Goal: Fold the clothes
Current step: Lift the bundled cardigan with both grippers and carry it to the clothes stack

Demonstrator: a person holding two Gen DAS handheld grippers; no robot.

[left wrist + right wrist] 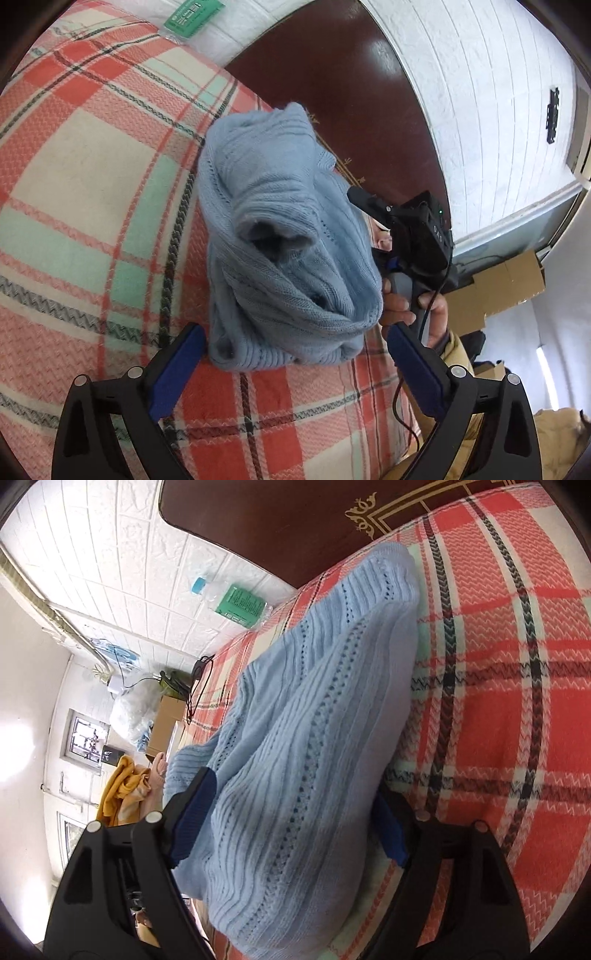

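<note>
My left hand-held gripper (295, 369) spread wide, nothing clamped, just short of the folded blue sweater (280, 236) on the plaid bed (92, 184), my right hand-held gripper (291, 812) apart, pads straddling the sweater, loose, dark headboard (332, 74) beyond.

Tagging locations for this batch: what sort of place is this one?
Most likely a home bedroom: a plaid blanket spread over a bed, a dark wooden headboard against a white wall, and cardboard boxes alongside.
</note>
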